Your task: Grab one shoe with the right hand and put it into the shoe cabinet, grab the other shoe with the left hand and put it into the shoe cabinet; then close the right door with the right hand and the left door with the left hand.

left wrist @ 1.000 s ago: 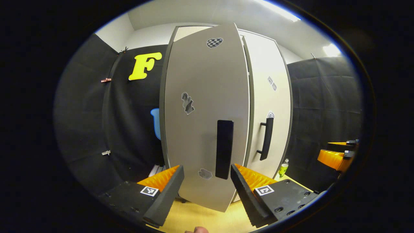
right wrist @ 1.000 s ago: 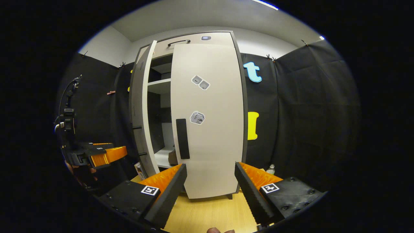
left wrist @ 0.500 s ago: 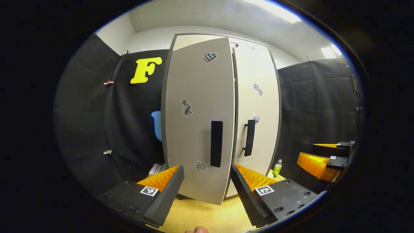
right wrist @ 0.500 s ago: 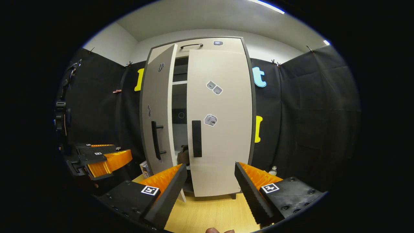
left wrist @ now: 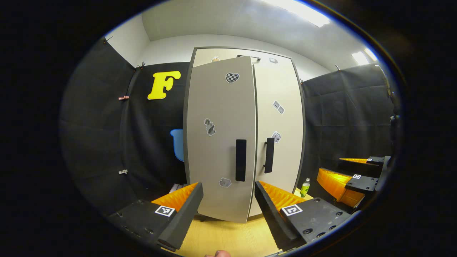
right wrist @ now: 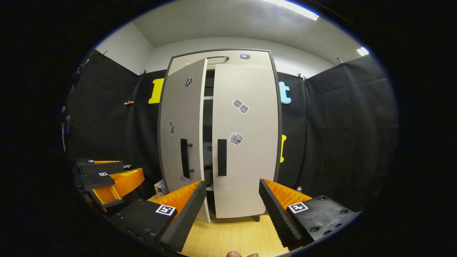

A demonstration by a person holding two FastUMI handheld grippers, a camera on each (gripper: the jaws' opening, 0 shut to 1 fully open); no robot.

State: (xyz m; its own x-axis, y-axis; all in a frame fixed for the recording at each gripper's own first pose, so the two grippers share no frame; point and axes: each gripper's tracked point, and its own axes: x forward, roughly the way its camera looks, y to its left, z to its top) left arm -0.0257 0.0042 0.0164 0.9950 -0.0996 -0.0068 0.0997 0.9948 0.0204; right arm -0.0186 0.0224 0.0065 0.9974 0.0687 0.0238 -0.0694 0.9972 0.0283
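The shoe cabinet (left wrist: 246, 59) stands upright at the centre of both views, its long axis vertical, on a pale wooden floor (right wrist: 235, 237).

In the left gripper view the left door (left wrist: 221, 139) faces the camera almost flat and covers the gap, so the cabinet looks nearly shut; its black handle (left wrist: 240, 160) runs vertically just left of the right door's handle (left wrist: 269, 155). The right door (left wrist: 278, 135) lies flush with the cabinet front. A green bottle (left wrist: 304, 187) stands on the floor at the lower right of the cabinet.

The right gripper view, from the other side, shows a dark slit between the left door (right wrist: 182, 132) and the right door (right wrist: 244, 139), with a shelf edge and a dark shape low inside, too dim to identify. The left door is ajar, its free edge swung out toward the camera.

The left gripper (left wrist: 228, 207) sits at the bottom centre of its own view, jaws spread wide and holding nothing, well apart from the door. It also shows at the lower left of the right gripper view (right wrist: 107, 178).

The right gripper (right wrist: 232, 207) is likewise wide open and empty, and shows at the lower right of the left gripper view (left wrist: 348, 176).
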